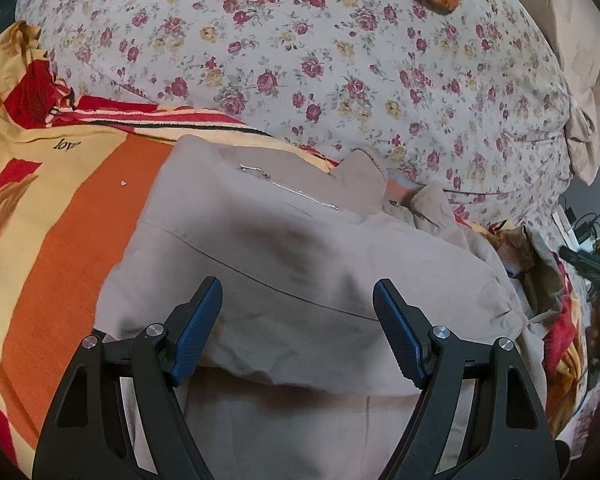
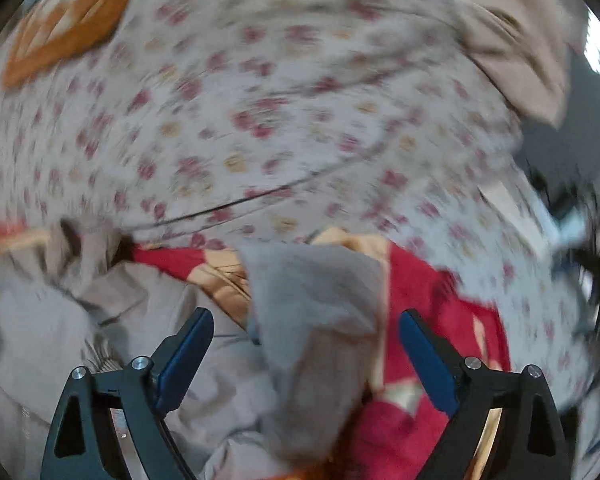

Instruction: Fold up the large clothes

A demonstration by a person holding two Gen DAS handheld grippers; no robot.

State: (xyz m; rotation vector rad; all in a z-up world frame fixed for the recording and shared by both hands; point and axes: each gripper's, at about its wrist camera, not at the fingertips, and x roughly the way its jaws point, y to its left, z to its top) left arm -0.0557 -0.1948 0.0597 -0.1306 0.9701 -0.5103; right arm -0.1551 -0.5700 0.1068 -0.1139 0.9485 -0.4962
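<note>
Two open tongs (image 1: 298, 298) (image 2: 306, 330) over one beige jacket (image 1: 284, 248).

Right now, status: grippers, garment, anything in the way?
Left gripper open over the beige jacket. Right gripper open, jacket fabric between the jaws, not pinched. Jacket half folded on striped blanket. Nothing blocking.

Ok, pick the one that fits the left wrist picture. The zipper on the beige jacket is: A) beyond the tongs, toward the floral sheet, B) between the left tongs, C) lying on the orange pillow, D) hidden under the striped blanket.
A: the silver zipper shows on the beige jacket well past the open left tongs, toward the floral sheet.
</note>
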